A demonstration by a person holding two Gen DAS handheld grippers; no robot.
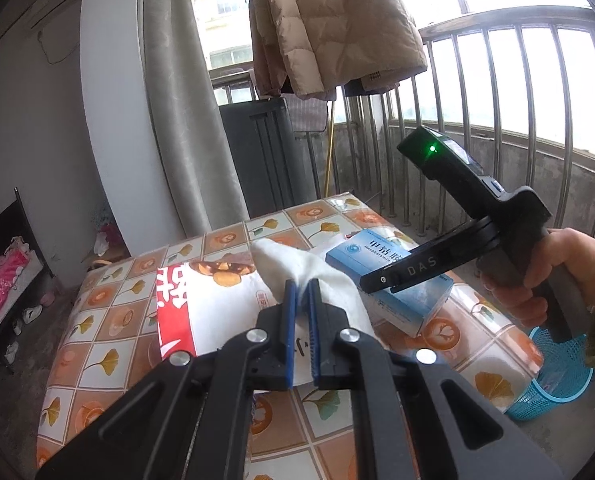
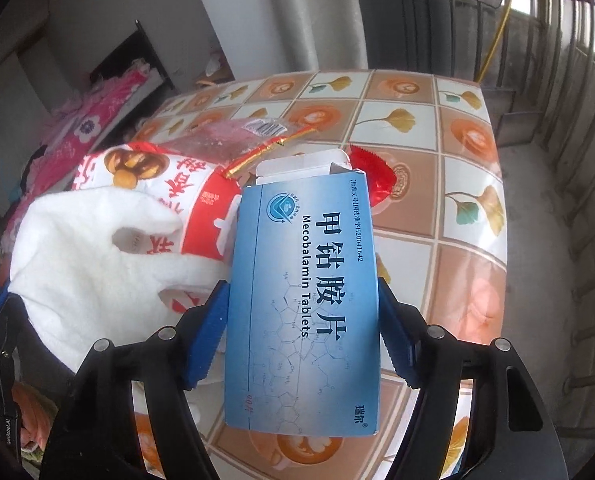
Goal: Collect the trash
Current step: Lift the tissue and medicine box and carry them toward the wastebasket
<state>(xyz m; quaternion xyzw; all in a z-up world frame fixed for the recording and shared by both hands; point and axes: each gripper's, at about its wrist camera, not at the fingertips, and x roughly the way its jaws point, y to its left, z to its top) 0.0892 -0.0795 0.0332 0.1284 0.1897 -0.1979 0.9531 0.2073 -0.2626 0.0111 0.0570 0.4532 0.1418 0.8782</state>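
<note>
A blue medicine box (image 2: pixel 303 300) with an open end flap sits between the blue pads of my right gripper (image 2: pixel 303 320), and both pads touch its long sides. In the left wrist view that box (image 1: pixel 381 256) lies low over the table with the right gripper (image 1: pixel 379 280) across it, held by a hand (image 1: pixel 537 276). My left gripper (image 1: pixel 302 294) is shut on a white crumpled tissue (image 1: pixel 297 268). The tissue (image 2: pixel 97 248) drapes over a red and white snack bag (image 2: pixel 201 200). A red foil wrapper (image 2: pixel 371 178) lies behind the box.
The table (image 1: pixel 97 360) has a tiled flower-pattern cover. A clear pink packet (image 2: pixel 237 136) and a gold strip (image 2: pixel 265 152) lie at the far side. A blue mesh basket (image 1: pixel 557 376) stands on the floor by the right edge. Railing and a hanging jacket are behind.
</note>
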